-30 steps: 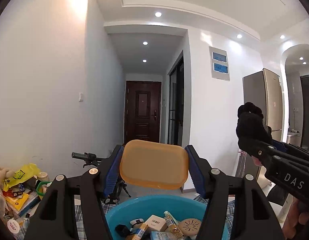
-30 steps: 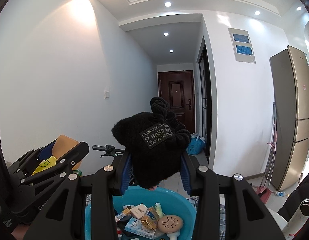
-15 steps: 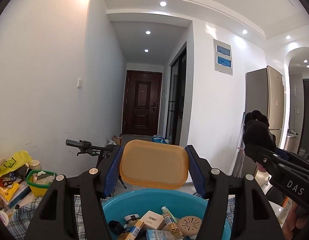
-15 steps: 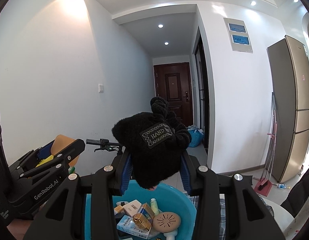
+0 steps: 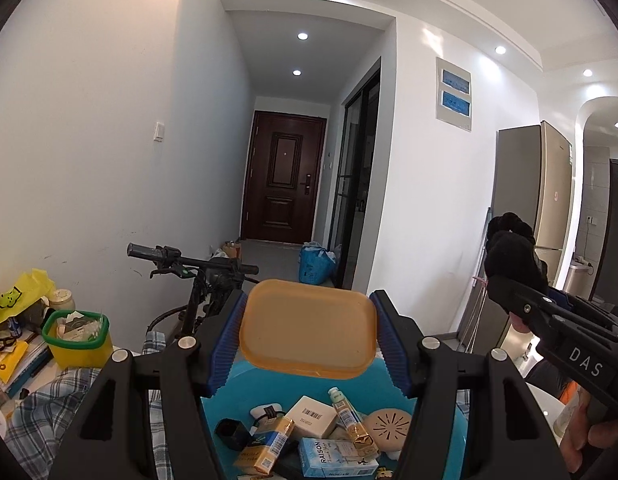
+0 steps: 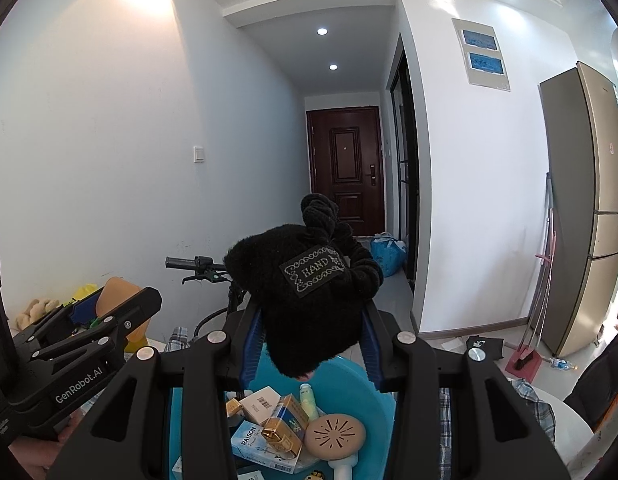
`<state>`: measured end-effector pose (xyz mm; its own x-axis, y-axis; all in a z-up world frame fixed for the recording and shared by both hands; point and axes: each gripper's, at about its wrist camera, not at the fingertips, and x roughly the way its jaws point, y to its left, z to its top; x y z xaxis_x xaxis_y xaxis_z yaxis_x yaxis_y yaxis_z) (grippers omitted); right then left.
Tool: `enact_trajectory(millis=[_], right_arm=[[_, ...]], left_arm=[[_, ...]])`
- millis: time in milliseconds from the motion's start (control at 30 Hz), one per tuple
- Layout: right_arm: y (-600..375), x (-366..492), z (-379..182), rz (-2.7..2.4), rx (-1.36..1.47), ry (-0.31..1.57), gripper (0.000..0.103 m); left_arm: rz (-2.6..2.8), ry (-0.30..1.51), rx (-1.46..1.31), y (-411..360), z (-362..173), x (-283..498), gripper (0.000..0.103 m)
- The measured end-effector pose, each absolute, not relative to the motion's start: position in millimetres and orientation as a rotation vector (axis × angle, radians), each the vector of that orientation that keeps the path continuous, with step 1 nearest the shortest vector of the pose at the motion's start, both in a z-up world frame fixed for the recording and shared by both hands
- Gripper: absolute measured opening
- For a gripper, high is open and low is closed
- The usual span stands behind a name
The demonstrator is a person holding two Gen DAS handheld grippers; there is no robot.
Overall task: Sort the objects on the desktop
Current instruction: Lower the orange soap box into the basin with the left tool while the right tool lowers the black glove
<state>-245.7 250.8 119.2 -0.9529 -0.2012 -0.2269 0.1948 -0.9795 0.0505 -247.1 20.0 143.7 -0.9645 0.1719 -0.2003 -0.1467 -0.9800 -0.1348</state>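
My left gripper (image 5: 309,334) is shut on an orange rounded plastic lid (image 5: 309,328), held above a blue basin (image 5: 245,376). The basin holds several small boxes, a tube and a beige round disc (image 5: 389,424). My right gripper (image 6: 311,340) is shut on a black fuzzy glove with a "HAND" patch (image 6: 305,288), held above the same basin (image 6: 349,376). The left gripper with the lid also shows at the left of the right wrist view (image 6: 109,300). The right gripper with the glove shows at the right of the left wrist view (image 5: 513,264).
A yellow tub with a green rim (image 5: 79,338) and a pile of books and toys (image 5: 13,320) stand at the left on a checked cloth (image 5: 49,408). A scooter handlebar (image 5: 189,262) rises behind the table. A white round surface (image 6: 565,412) lies at the right.
Both grippers have tilted down and moved nearer to the basin, so more of its contents and the yellow tub shows. Both still hold their objects.
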Motion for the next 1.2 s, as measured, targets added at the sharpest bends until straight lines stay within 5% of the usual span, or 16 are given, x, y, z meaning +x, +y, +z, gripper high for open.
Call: enact_trajectory(millis=[633,967,1200], right_arm=[[244,-290,80,-2.831,0.618,-0.014,0.041],[214,-328,16,-2.558,1.104,0.265,0.042],[213,-341,-2,-2.553,1.181,0.262,0.042]], left_arm=[[2.886,-0.078,-0.864,28,87,-315,0.065],[2.727,-0.085,-1.206,30,45,-344,0.065],[2.707,-0.062,-1.303,33,28,-355,0.065]])
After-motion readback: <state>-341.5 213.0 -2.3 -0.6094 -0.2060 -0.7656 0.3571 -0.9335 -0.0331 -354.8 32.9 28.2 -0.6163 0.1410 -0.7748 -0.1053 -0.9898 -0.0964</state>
